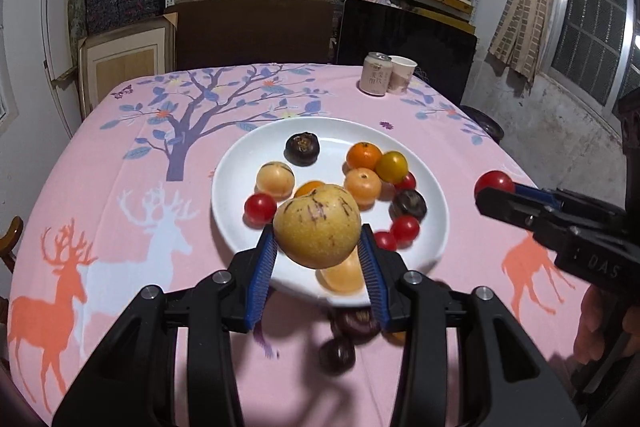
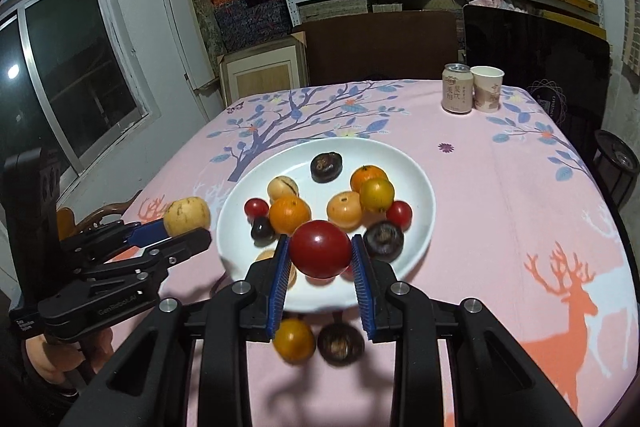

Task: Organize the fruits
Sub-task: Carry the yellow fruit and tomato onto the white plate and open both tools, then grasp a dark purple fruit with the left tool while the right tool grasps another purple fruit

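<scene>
My left gripper point(image 1: 318, 247) is shut on a yellow pear-like fruit with purple streaks point(image 1: 318, 229) and holds it above the near rim of the white plate point(image 1: 240, 155); the fruit also shows in the right wrist view point(image 2: 187, 216). My right gripper point(image 2: 320, 259) is shut on a red tomato point(image 2: 320, 248) above the plate's near edge point(image 2: 420, 187); the tomato also shows in the left wrist view point(image 1: 494, 183). The plate holds several small fruits: oranges, red and yellow tomatoes, dark round ones.
On the pink cloth near me lie a yellow fruit point(image 2: 294, 341) and a dark fruit point(image 2: 340, 345). A drink can point(image 2: 457, 89) and a paper cup point(image 2: 487, 89) stand at the table's far right. Chairs and shelves stand behind the table.
</scene>
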`<state>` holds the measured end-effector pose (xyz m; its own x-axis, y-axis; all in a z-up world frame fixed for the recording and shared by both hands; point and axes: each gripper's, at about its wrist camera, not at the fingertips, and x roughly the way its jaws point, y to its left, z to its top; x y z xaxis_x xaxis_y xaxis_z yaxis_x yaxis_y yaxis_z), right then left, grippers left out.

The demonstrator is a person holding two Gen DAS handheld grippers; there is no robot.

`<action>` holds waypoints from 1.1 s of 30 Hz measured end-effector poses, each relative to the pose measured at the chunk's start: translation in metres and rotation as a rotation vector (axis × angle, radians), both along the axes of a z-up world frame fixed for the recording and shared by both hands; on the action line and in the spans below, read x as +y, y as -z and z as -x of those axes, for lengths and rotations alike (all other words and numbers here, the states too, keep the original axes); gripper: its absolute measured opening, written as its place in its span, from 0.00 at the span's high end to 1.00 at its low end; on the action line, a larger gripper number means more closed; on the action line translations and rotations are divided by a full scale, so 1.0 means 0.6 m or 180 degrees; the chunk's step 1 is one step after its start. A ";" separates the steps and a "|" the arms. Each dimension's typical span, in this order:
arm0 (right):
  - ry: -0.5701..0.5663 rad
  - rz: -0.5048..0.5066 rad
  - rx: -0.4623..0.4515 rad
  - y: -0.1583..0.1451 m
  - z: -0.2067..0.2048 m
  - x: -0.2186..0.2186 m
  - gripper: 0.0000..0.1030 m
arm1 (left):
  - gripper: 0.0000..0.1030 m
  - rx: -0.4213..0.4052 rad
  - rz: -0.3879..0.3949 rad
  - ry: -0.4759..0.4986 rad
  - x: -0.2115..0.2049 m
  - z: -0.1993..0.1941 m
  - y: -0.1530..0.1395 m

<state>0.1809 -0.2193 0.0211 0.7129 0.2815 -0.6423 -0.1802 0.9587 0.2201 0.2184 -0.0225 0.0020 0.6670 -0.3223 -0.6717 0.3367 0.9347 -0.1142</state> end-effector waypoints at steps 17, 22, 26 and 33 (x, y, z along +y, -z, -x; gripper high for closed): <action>-0.0126 0.0022 0.0254 0.090 -0.136 0.031 0.50 | 0.38 0.0163 -0.0078 -0.0107 -0.024 -0.172 0.064; -0.0065 -0.0041 0.0075 0.059 -0.103 0.012 0.50 | 0.30 0.0056 0.0115 -0.0135 -0.002 -0.137 0.031; 0.0016 -0.0128 0.0087 0.047 -0.057 -0.014 0.50 | 0.24 0.0010 0.0122 -0.0059 0.012 -0.072 0.017; 0.0109 -0.0221 0.0183 0.078 0.043 -0.039 0.50 | 0.13 0.0072 -0.0209 0.0156 0.018 0.064 0.067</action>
<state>0.1550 -0.2429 -0.0254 0.6854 0.3029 -0.6622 -0.1327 0.9461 0.2954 0.1798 -0.0116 -0.0380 0.6360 -0.3090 -0.7072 0.3804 0.9228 -0.0611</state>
